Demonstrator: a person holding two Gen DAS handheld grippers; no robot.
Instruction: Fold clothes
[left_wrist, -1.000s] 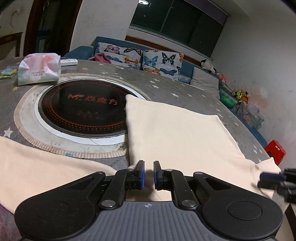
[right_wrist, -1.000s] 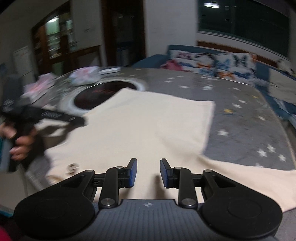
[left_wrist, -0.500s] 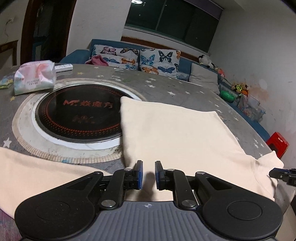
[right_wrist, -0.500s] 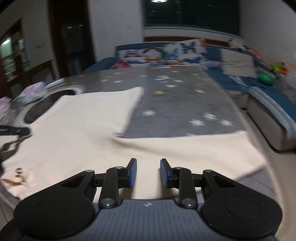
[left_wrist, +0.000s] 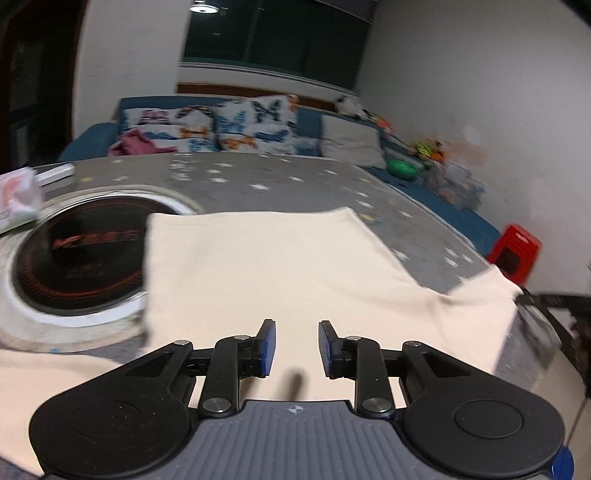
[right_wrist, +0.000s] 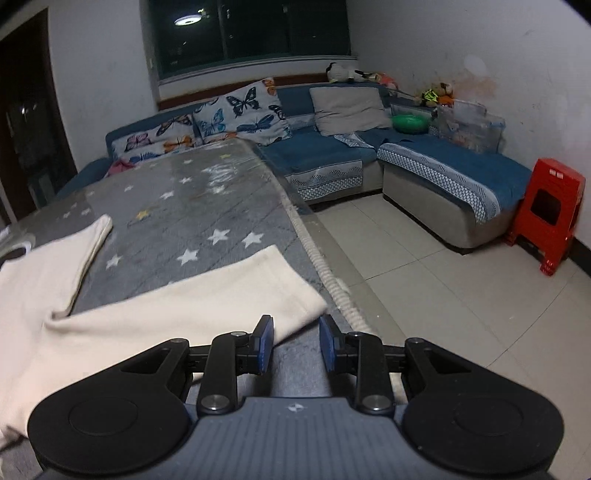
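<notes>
A cream long-sleeved top lies flat on the grey star-patterned table cover. My left gripper is open and empty, just above the top's near edge. In the right wrist view the top's body lies at the left and one sleeve stretches toward the table's right edge. My right gripper is open and empty, hovering at the sleeve's cuff end. The right gripper's tip shows at the right edge of the left wrist view, by the sleeve end.
A round black hotplate is set in the table at the left, with a tissue pack beyond it. A blue corner sofa with butterfly cushions stands behind. A red stool stands on the tiled floor right of the table.
My left gripper has opened wider and swung right over the top. My right gripper has swung right along the sleeve to its cuff end near the table edge.
</notes>
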